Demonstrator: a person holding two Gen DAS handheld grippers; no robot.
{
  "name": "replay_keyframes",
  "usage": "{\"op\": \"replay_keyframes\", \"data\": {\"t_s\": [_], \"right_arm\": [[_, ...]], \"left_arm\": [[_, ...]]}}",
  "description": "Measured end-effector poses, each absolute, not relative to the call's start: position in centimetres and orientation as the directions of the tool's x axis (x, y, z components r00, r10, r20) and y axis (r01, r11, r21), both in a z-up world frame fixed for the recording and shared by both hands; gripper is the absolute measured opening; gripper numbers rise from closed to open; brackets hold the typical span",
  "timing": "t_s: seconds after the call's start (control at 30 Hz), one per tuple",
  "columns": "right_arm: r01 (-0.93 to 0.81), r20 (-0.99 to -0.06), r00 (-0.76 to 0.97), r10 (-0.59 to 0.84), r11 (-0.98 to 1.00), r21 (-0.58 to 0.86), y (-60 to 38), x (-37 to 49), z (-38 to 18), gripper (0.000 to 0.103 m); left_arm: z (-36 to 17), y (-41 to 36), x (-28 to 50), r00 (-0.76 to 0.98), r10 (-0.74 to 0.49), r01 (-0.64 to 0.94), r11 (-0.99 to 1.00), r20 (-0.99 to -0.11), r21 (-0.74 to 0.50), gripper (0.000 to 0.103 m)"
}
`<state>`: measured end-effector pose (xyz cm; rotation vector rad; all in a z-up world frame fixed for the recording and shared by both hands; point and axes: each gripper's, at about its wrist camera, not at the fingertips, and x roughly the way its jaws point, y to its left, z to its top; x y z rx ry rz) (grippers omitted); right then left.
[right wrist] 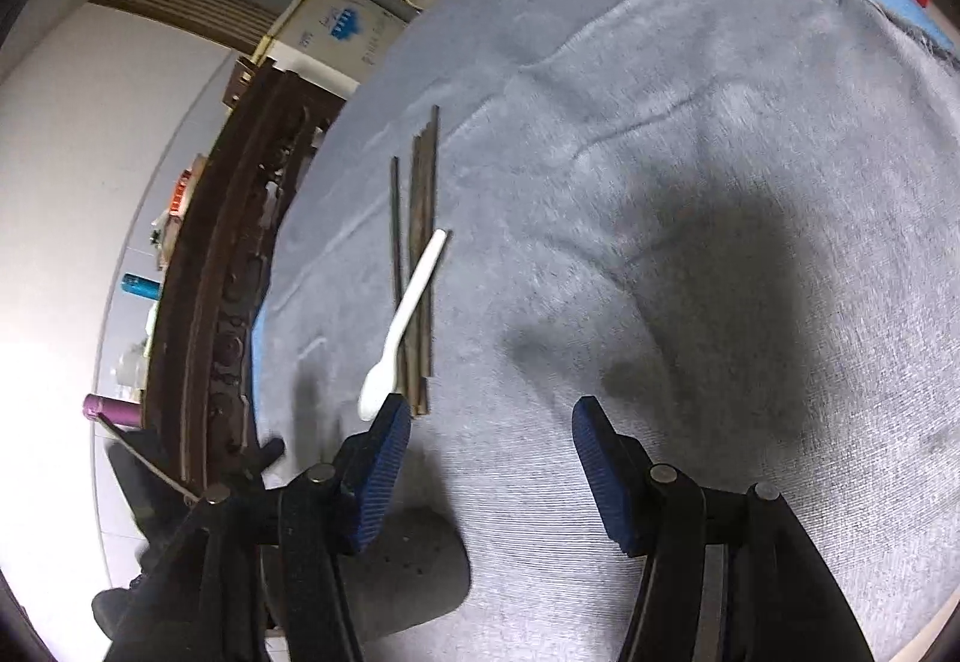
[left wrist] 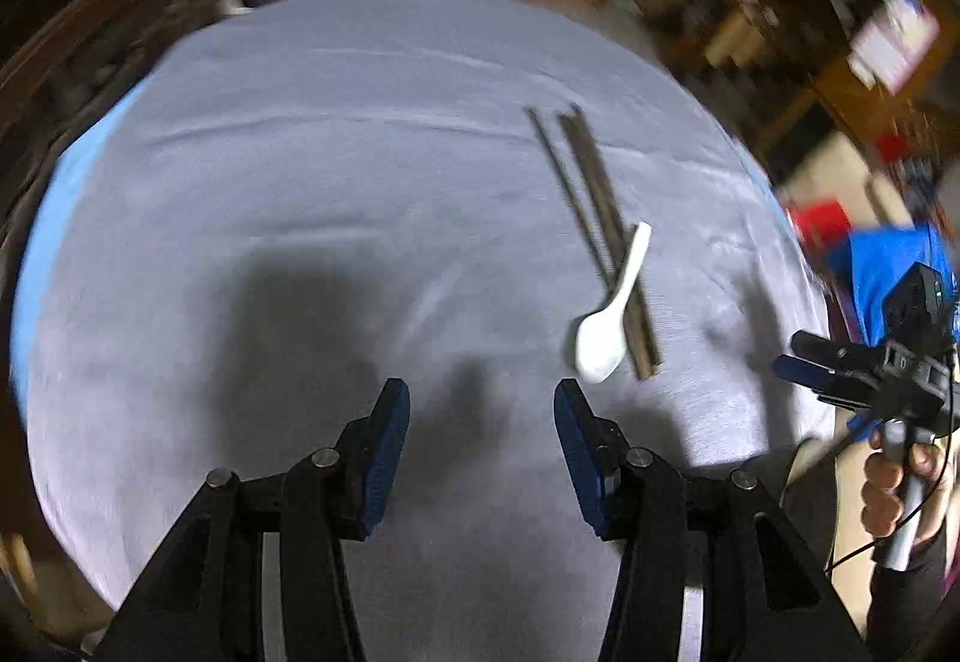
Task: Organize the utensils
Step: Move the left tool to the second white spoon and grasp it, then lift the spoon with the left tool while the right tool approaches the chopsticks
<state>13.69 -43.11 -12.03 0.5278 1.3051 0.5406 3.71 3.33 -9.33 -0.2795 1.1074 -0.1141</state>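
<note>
Both hand-held grippers hover with jaws spread wide and nothing between them: the left hand-held gripper [left wrist: 482, 410] over bare cloth, the right hand-held gripper [right wrist: 492, 425] low over the bench [right wrist: 690, 122], which is draped in grey fabric.

From the left wrist view the utensils lie at about 2 o'clock of the gripper. A white spoon [left wrist: 609, 317] rests with its bowl on the cloth and its handle slanting across a bundle of dark chopsticks [left wrist: 591, 218]; 1 chopstick lies slightly apart from the rest. In the right wrist view the spoon [right wrist: 403, 323] has its bowl just at the tip of the left blue pad, at roughly 10 o'clock.

The spoon looks like glazed ceramic or hard plastic: stiff, smooth, likely slippery and possibly chippable, so the narrow handle is the better hold. The chopsticks appear light, rigid and prone to rolling; pinching near mid-length should keep them level.
</note>
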Motion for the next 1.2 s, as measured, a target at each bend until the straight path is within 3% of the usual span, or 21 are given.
{"op": "replay_keyframes", "data": {"t_s": [0.17, 0.37, 0.43, 0.6, 0.73, 1.2], "right_arm": [[-0.038, -0.747, 0.186, 0.639, 0.764, 0.644, -44.3, 13.9, -12.8, 0.061], [-0.002, -0.75, 0.194, 0.632, 0.765, 0.644, -46.0, 14.2, -13.4, 0.061], [0.012, -0.752, 0.195, 0.629, 0.765, 0.644, -46.6, 14.2, -13.7, 0.061], [0.033, -0.754, 0.196, 0.627, 0.764, 0.644, -47.3, 14.4, -14.2, 0.061], [0.033, -0.754, 0.2, 0.626, 0.765, 0.643, -47.4, 14.4, -14.1, 0.061], [-0.002, -0.767, 0.184, 0.615, 0.781, 0.625, -46.3, 15.1, -13.5, 0.061]], "left_arm": [[-10.4, -1.6, 9.9, 0.258, -0.329, 0.189, 0.939, -0.909, -0.286, 0.05], [-12.7, -4.9, 13.8, 0.143, -0.332, 0.267, 0.92, -0.932, -0.287, 0.049], [-13.1, -5.3, 14.5, 0.128, -0.337, 0.273, 0.916, -0.933, -0.293, 0.039], [-14.0, -6.9, 15.3, 0.094, -0.311, 0.298, 0.915, -0.946, -0.272, 0.028], [-14.2, -7.6, 15.8, 0.093, -0.288, 0.296, 0.922, -0.953, -0.25, 0.011], [-13.4, -1.7, 14.2, 0.173, -0.323, 0.134, 0.944, -0.93, -0.303, 0.009]]}}
